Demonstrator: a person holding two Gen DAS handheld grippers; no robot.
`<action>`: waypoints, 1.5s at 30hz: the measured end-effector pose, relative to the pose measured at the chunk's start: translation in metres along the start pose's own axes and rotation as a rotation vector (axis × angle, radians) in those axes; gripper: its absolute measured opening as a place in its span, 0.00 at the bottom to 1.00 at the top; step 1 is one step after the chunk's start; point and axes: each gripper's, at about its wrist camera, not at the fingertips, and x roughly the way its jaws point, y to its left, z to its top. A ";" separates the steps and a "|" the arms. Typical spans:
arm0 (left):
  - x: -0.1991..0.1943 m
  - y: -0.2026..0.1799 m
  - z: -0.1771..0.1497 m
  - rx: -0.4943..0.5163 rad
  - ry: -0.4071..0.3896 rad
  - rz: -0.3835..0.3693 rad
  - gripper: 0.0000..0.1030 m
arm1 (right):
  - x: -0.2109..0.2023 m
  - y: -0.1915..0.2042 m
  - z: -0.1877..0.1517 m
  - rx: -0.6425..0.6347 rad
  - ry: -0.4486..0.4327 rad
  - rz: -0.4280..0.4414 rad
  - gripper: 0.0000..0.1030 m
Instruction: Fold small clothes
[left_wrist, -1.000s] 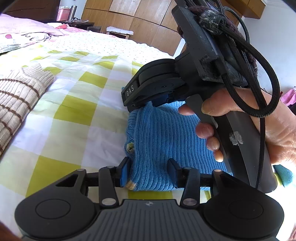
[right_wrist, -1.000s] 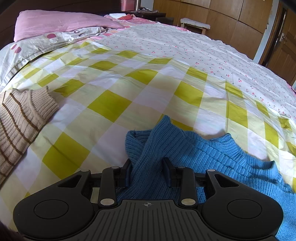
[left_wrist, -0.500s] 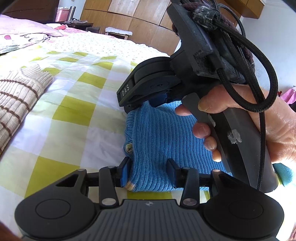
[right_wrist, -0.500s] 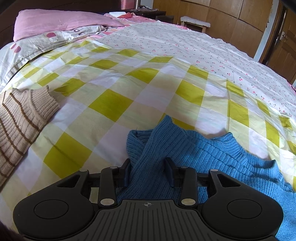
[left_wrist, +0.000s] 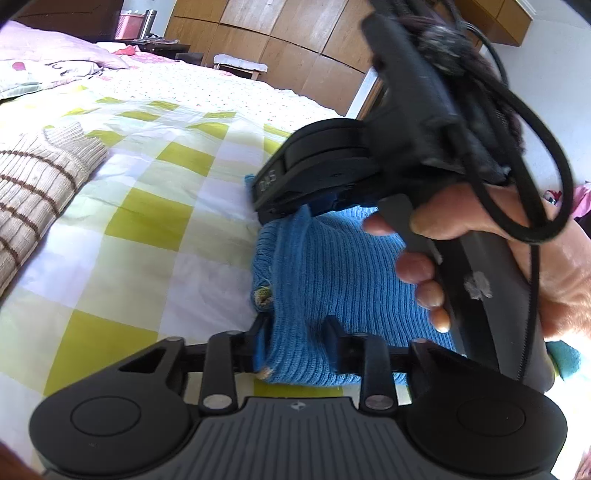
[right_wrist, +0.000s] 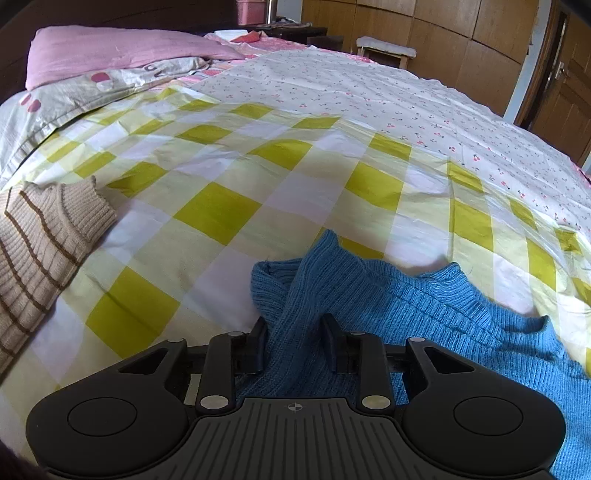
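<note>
The left gripper (left_wrist: 297, 341) has just been closing and is now pinching a bunched fold of the blue sweater (left_wrist: 332, 280), which is lying on the checked sheet (left_wrist: 147, 221) directly ahead of it. The right gripper (right_wrist: 293, 345), held in a hand (left_wrist: 517, 258) just beyond the left one, has also been closing and is clamping another ridge of the sweater (right_wrist: 406, 306), the rest spreading to its right. A striped beige knit (right_wrist: 40, 236) is lying well off to the left.
</note>
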 end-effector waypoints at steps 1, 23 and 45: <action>0.001 0.003 0.001 -0.017 0.003 -0.007 0.24 | -0.002 -0.003 0.000 0.017 -0.004 0.013 0.23; -0.032 -0.079 0.013 -0.021 -0.054 -0.159 0.16 | -0.117 -0.130 -0.024 0.299 -0.190 0.219 0.15; 0.033 -0.234 -0.016 0.220 0.079 -0.256 0.16 | -0.132 -0.307 -0.127 0.607 -0.242 0.209 0.15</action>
